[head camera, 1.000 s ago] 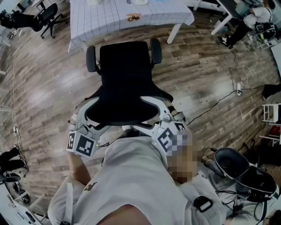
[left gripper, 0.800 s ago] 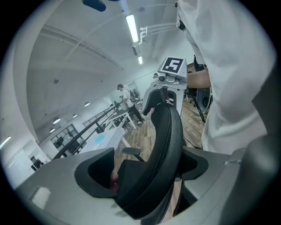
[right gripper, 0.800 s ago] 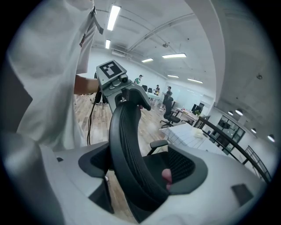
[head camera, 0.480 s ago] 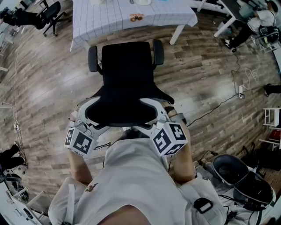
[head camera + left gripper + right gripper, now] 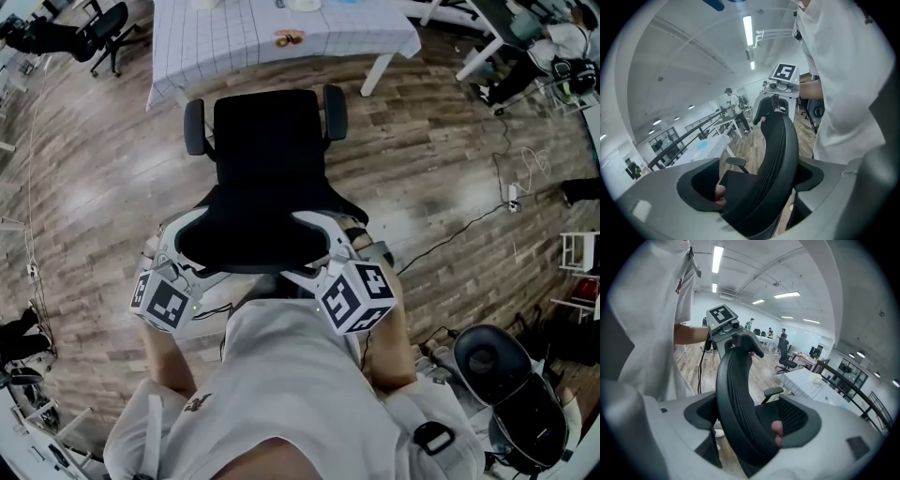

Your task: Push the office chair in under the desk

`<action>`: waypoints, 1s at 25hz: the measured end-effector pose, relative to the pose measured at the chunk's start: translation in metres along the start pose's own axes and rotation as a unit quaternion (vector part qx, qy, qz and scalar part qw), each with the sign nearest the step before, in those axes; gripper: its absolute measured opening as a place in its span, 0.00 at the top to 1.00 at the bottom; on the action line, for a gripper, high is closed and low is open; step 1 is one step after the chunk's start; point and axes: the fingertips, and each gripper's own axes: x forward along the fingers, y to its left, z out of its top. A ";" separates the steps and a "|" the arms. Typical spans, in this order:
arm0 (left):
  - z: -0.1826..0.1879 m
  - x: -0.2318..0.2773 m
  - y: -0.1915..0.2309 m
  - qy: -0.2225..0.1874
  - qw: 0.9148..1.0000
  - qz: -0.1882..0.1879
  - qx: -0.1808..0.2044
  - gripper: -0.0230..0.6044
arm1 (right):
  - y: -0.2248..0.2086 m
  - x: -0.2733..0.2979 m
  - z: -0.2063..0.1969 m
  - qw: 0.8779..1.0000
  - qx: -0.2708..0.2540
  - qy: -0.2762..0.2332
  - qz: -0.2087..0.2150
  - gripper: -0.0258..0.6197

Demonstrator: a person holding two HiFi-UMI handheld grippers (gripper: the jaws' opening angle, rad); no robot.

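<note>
Now; pre-push; left tongs (image 5: pixel 192 246) just opening, right tongs (image 5: pixel 323 248) just closing, both loose astride chair backrest (image 5: pixel 253 234); next: shove toward far counter (image 5: pixel 216 47)

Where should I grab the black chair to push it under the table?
Take the black mesh office chair by its curved backrest, at the thin side edges, from behind. The seat faces the white checked-cloth table, so pushing there probably rolls it straight in.

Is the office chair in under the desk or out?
Out. In the head view the whole office chair stands on the floor, its seat and armrests just short of the desk edge.
</note>
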 end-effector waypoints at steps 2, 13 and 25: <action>-0.003 0.001 -0.003 0.016 1.000 -0.013 -0.004 0.25 | 0.001 0.001 -0.001 1.000 -0.001 0.000 0.006 0.36; -0.005 0.004 0.001 0.035 0.999 -0.033 -0.015 0.26 | -0.005 0.003 -0.001 1.000 -0.004 -0.003 0.031 0.36; -0.005 0.009 0.010 0.026 0.999 -0.035 -0.009 0.26 | -0.014 0.007 -0.003 0.999 -0.002 -0.001 0.033 0.36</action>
